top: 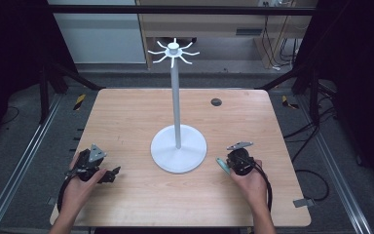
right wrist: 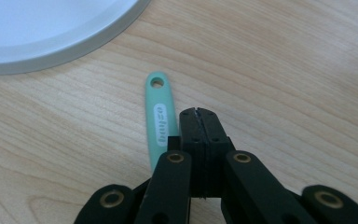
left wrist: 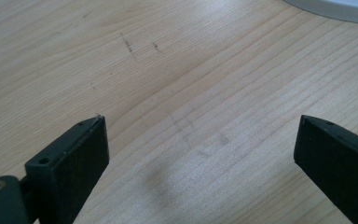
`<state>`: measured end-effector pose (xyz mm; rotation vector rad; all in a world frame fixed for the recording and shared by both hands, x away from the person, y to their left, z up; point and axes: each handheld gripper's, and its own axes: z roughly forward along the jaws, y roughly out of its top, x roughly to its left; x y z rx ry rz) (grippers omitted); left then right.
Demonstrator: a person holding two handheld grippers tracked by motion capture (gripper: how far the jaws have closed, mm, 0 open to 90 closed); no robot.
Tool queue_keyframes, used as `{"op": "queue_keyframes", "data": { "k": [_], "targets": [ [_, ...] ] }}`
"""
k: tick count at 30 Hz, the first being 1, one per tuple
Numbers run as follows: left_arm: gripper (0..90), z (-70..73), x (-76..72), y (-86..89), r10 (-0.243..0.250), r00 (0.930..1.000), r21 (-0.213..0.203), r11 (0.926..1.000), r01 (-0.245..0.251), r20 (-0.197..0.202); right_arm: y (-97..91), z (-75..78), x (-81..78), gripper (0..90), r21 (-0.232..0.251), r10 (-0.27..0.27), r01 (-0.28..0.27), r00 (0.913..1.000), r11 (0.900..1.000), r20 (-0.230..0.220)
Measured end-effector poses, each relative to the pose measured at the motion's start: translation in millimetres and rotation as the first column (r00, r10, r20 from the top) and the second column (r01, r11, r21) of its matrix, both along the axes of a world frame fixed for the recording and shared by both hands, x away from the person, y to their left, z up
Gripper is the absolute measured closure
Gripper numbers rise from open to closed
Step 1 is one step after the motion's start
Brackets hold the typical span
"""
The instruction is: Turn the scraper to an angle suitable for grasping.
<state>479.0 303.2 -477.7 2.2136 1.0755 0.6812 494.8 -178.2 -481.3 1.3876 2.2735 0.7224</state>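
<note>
- Handle (right wrist: pixel 160 119) of mint tool is lying just left of right gripper (right wrist: pixel 199 112), pointing toward stand base (right wrist: pixel 51 37);
- right gripper is sitting shut, empty; left gripper (left wrist: pixel 200 140) is standing wide.

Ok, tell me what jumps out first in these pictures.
A tall white stand with hooked arms on top rises from a round base at the middle of the wooden table. Just right of that base lies a mint-green handle with a hole at its end, alongside the right tool, whose jaws are shut together beside it. The left tool rests open over bare wood.
</note>
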Motion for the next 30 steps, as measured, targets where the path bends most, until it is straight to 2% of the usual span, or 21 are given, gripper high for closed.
{"op": "queue_keyframes", "data": {
  "k": [6,9,10,17,26,30],
  "targets": [
    [2.9,-0.4,-0.1,-0.7,-0.003,1.0,0.001,1.0,0.003,0.0,2.1,-1.8,0.4,90.0,-0.001,0.007,-0.007,0.9999,1.0,-0.011],
    [2.9,-0.4,-0.3,-1.2,-0.005,1.0,0.003,1.0,0.005,-0.003,2.0,-1.6,-0.6,90.0,0.029,0.022,-0.021,0.9995,0.9994,-0.023],
    [2.9,-0.6,-0.2,-1.4,-0.006,1.0,0.003,1.0,0.006,-0.005,2.5,-2.0,-1.1,90.0,0.023,0.031,-0.03,0.9993,0.9993,-0.02],
    [2.9,-0.8,-0.1,-1.4,-0.007,0.9999,0.002,1.0,0.007,-0.007,8.4,-1.6,-8.1,90.0,0.072,0.106,-0.103,0.9933,0.992,-0.045],
    [2.9,-0.8,-0.7,0.0,-0.004,1.0,0.006,1.0,0.005,-0.006,13.8,6.8,-10.6,89.6,0.072,0.131,-0.129,0.9909,0.9891,-0.031],
    [2.9,-0.4,-1.4,-0.3,-0.007,1.0,0.006,1.0,0.007,-0.006,19.1,11.1,-10.6,85.4,0.037,0.157,-0.156,0.9869,0.9871,-0.038]
  ]
}}
